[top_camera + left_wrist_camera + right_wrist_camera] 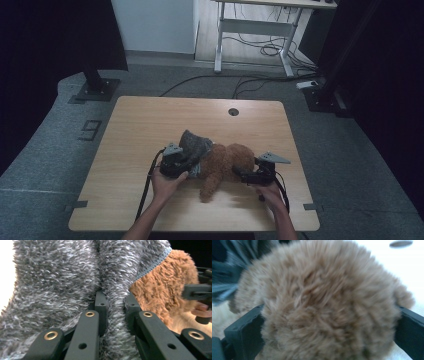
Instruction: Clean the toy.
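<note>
The high view looks forward and down over the whole desk (150, 125) from the person's side. Each gripper view sits very close (fur fills them); all share the brown plush toy (227, 162).

Brown plush toy (227, 165) lying mid-table, fluffy; grey fuzzy garment (195, 145) bunched over its left end.

Left gripper (115, 303): two black jaws rising from the bottom edge, closed onto a fold of grey fleece garment (62, 277), pile bunched between them. Garment: blue-grey stitched hem at upper right. Brown plush toy (162, 287): right of and touching the hem. Right gripper (200, 293): far right edge, against the plush, fingers (201, 311) wrapped beneath.
</note>
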